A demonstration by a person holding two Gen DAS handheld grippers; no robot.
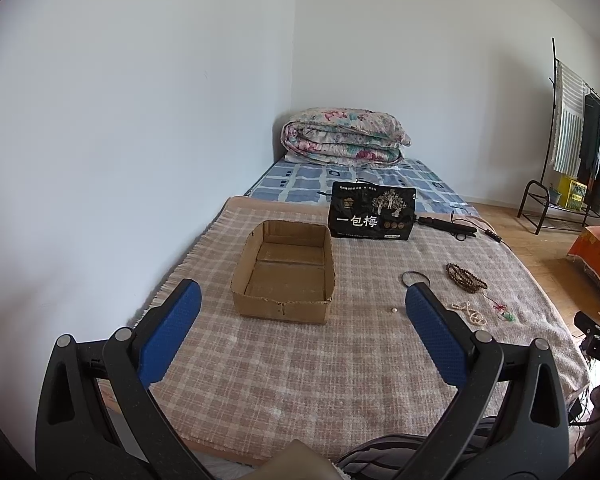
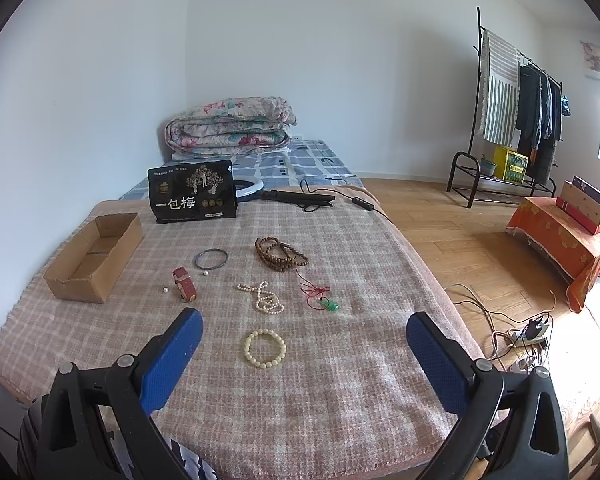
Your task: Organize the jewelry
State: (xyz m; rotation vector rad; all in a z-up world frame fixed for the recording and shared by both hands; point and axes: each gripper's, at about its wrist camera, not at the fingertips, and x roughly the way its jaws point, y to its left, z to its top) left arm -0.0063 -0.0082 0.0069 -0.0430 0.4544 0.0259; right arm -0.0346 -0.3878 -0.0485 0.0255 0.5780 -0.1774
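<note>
Both tools are spread wide with nothing between the blue pads, just hanging over the near end of the bed. The left tool (image 1: 303, 312) looks at the open cardboard box (image 1: 285, 272), which sits at about 12 o'clock from it on the plaid blanket (image 1: 300, 380) and has nothing in it that I can see.

The right tool (image 2: 304, 336) has the jewelry spread ahead of it. Nearest, at 12 o'clock just past the pads, is a cream bead bracelet (image 2: 265, 349). Beyond that lies a pearl strand (image 2: 262, 298) in a loose tangle, with a green pendant on red cord (image 2: 324, 298) beside it toward 1 o'clock. Further back at 12 is a pile of brown wooden beads (image 2: 281, 254). Toward 11 o'clock there's a red watch (image 2: 184, 283) lying on its side, a thin dark bangle (image 2: 210, 258) behind it, and two loose pearls (tiny, easy to miss): one (image 2: 205, 273) touching or just beside the bangle's near edge, the other (image 2: 165, 290) left of the watch. From this view the box sits at 10 o'clock, well apart from the jewelry.

A black snack bag (image 2: 192, 192) stands upright at the back of the blanket, with a folded floral quilt (image 2: 230, 124) at the head of the bed.
</note>
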